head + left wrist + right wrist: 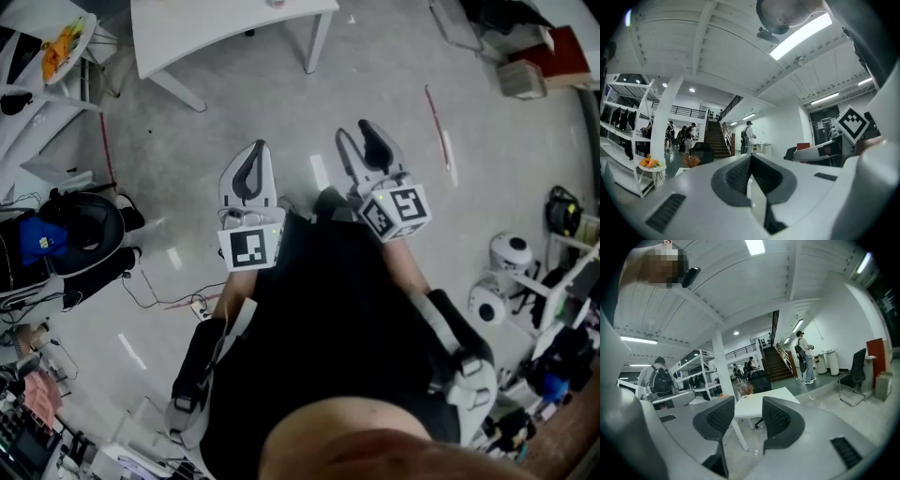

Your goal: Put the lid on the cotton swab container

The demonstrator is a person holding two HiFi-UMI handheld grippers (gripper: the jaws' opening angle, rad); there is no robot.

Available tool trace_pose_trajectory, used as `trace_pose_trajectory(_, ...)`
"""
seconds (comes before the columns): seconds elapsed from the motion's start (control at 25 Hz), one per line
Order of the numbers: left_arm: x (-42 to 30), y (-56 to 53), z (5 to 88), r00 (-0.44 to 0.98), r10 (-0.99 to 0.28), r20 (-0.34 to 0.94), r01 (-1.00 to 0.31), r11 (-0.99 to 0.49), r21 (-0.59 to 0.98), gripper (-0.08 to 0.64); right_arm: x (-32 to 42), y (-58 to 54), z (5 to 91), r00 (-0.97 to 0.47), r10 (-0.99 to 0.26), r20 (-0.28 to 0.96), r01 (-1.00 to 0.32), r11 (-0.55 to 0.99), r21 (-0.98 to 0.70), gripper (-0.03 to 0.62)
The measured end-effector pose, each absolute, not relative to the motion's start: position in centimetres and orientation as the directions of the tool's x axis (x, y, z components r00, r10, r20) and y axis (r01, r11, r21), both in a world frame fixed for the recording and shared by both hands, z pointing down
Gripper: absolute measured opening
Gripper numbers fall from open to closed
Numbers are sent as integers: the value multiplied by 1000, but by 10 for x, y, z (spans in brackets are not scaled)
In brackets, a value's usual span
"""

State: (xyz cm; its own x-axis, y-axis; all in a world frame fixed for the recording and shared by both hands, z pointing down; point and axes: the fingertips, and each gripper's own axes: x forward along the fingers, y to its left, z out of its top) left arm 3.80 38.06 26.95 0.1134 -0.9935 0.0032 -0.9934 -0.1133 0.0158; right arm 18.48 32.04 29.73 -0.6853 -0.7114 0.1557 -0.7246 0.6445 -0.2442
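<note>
Head view showed no cotton swab container and no lid; neither gripper view had them either, so I couldn't say where they sat. Task looked not started.

Left gripper [255, 157] had its jaws pressed together on nothing. Right gripper [362, 141] had its jaws spread wide, with only the floor [394, 84] and a white table [761, 404] showing through the gap. Both were held up close to the person's dark torso, pointing out into the room.

Risks, as I judged them:
- With the targets unseen, any approach would be blind. It could head for the wrong surface or knock the container over on arrival.
- The left would have to open before it could steady the container. If it arrived closed, it would push the container instead of gripping it.
- A loose lid in wide jaws could tilt and seat crooked.

Hard to make out:
- The table top was cut off at the head view's upper edge. One small item at that edge was too small to identify.
- The person's body blocked the lower centre of that view.
</note>
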Motion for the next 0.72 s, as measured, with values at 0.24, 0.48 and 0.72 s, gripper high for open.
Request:
trace_pose_trajectory(0.24, 29, 381, 275, 138, -990, -2, -989, -138, 45, 3, 172, 320, 296, -671, -726, 153, -737, 628, -251, 164)
trace_pose_trajectory(0.48, 19, 346, 288, 129, -991, 26, -991, -128, 46, 3, 158, 277, 309, -678, -716, 167, -731, 631, -260, 164)
trace_pose_trajectory(0.72, -4, 278, 288, 122, -992, 32, -992, -121, 34, 3, 133, 205, 309, -691, -706, 154, -717, 644, -266, 164)
